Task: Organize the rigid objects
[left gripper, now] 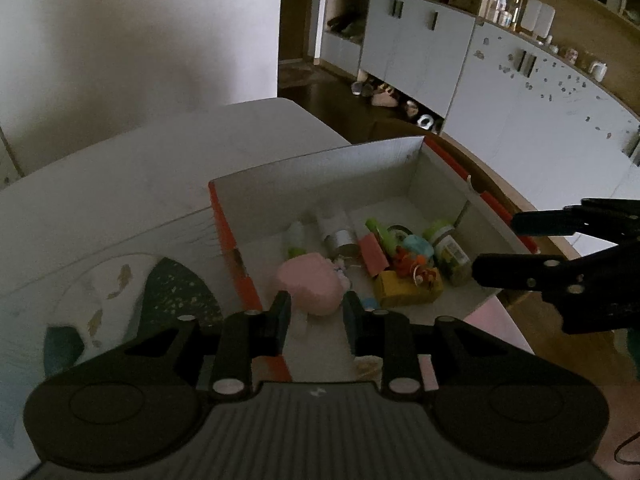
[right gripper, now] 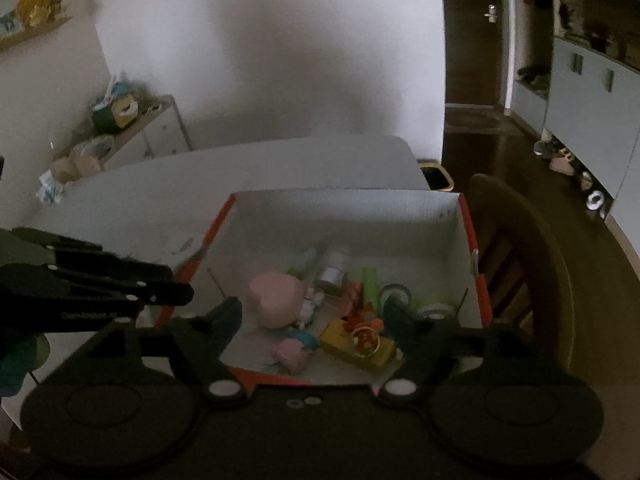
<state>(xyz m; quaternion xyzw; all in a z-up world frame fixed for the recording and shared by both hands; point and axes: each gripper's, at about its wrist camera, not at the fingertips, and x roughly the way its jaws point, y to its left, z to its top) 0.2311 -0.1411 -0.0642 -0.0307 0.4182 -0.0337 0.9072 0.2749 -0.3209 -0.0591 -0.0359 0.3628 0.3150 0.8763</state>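
A cardboard box (right gripper: 436,204) with orange edges is seen on the white tabletop (left gripper: 120,184), and the rigid objects are already gathered on its floor: a pink rounded case (left gripper: 310,286), a yellow block (left gripper: 404,292), a small jar with a green lid (left gripper: 450,248), a green tube (right gripper: 370,282) and a silver-capped bottle (left gripper: 340,240). The left gripper (left gripper: 316,312) is held over the near wall of the box, its jaws parted and framing the pink case, but nothing is held between them. The right gripper (right gripper: 316,320) is opened wide above the box and is also empty.

It is judged that the pink case is to be handled next. For a good grasp, the left gripper should be lowered straight until the jaws stand on both sides of the case, and closed only then, because the rounded shell may slip out. The near wall of the box should not be touched, and the small toys just beside the case should not be pushed
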